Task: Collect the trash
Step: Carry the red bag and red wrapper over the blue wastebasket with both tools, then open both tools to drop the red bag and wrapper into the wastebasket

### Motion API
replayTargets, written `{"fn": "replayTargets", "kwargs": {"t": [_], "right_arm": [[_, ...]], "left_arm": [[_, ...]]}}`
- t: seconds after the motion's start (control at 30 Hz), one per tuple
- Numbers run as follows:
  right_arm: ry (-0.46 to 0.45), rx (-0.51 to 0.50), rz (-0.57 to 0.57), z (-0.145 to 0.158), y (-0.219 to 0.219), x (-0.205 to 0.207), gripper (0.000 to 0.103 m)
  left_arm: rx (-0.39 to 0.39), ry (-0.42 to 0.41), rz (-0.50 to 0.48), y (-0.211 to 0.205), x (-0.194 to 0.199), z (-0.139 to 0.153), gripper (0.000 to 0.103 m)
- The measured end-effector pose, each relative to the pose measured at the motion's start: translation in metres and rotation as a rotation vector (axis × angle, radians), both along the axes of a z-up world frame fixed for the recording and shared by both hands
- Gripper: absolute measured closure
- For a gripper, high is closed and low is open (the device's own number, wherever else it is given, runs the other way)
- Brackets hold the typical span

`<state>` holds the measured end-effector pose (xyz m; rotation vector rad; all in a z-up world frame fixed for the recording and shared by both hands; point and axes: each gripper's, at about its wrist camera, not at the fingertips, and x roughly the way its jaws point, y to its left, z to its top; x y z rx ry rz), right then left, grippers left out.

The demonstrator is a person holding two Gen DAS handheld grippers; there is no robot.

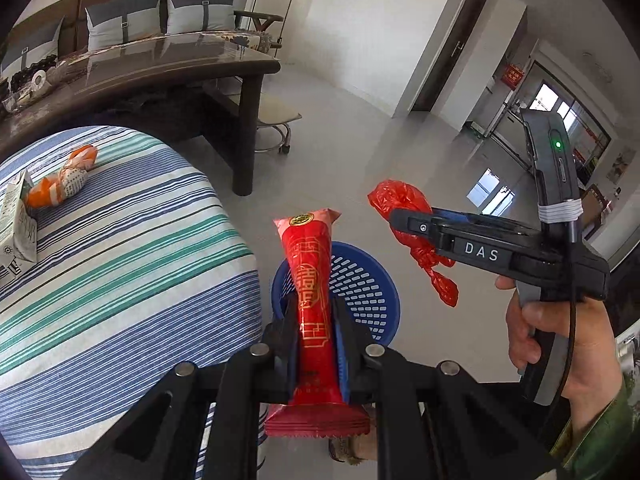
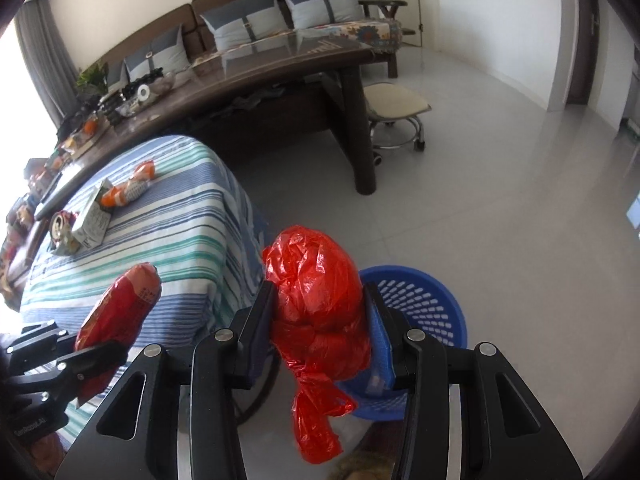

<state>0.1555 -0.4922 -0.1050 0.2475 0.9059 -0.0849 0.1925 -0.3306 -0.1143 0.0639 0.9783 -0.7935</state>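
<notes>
My left gripper is shut on a long red snack wrapper with gold print, held upright over the blue perforated trash basket on the floor. My right gripper is shut on a knotted red plastic bag, its tail hanging down. In the left wrist view that red plastic bag hangs from the right gripper just right of the basket. The right wrist view shows the basket behind the bag and the left gripper with the wrapper at lower left.
A table under a blue and green striped cloth holds an orange and white wrapper, a carton and a can. Behind stand a dark wooden table, a wheeled stool and a sofa with cushions.
</notes>
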Motion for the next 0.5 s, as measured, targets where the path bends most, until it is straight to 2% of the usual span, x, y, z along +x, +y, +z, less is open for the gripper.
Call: {"fn": "replayTargets", "kwargs": {"t": [0.1,0.2,0.5], "right_arm": [[0.042,-0.033,-0.024,-0.011,-0.025,0.008,0.058],[0.064,-0.017,-0.062,-0.028,-0.05,0.014,0.058],[0.122,0.133,-0.16,-0.072,-0.108,0.014,0.058]], "left_arm": [[0.008,0.029,-0.022,-0.032,0.006,-0.014,0.088],[0.018,0.056,-0.045,-0.06,0.012,-0.034,0.088],[0.049,0.122,-0.073,-0.117,0.031,-0.094,0.088]]}}
